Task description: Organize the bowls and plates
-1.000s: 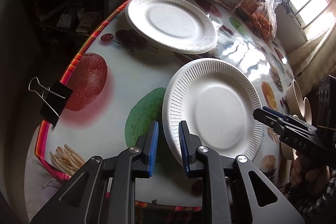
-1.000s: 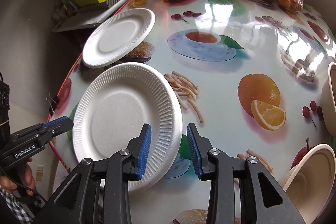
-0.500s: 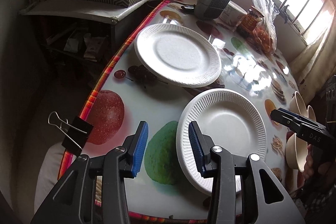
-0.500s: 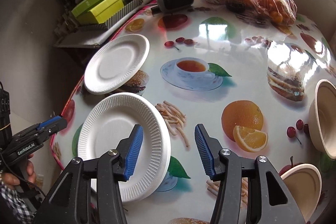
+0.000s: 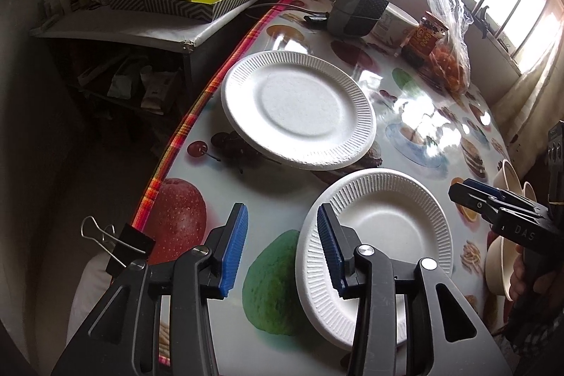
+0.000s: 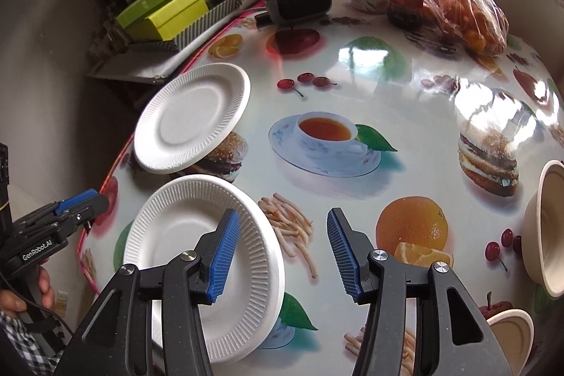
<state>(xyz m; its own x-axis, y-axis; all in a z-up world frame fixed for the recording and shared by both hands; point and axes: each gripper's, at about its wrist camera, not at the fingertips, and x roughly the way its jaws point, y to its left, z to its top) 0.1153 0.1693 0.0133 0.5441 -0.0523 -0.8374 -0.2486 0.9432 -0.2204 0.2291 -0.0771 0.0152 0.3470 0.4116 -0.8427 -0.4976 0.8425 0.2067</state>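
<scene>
Both your left tongs (image 5: 282,247) and right tongs (image 6: 280,254) hung released above the near white ribbed paper plate (image 6: 197,256) lying flat on the fruit-print bench (image 6: 352,76); you'd best have pinched its rim, lifted level, then stacked it.

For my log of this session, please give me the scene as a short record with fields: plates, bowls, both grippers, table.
near plate: white, flat on table, near its edge
far plate: white, beside it, apparently separate
bowls: beige, two partly in view at the right side
left gripper: open, holds nothing, above near plate's rim
right gripper: open, holds nothing
table: glossy cloth with food pictures
</scene>
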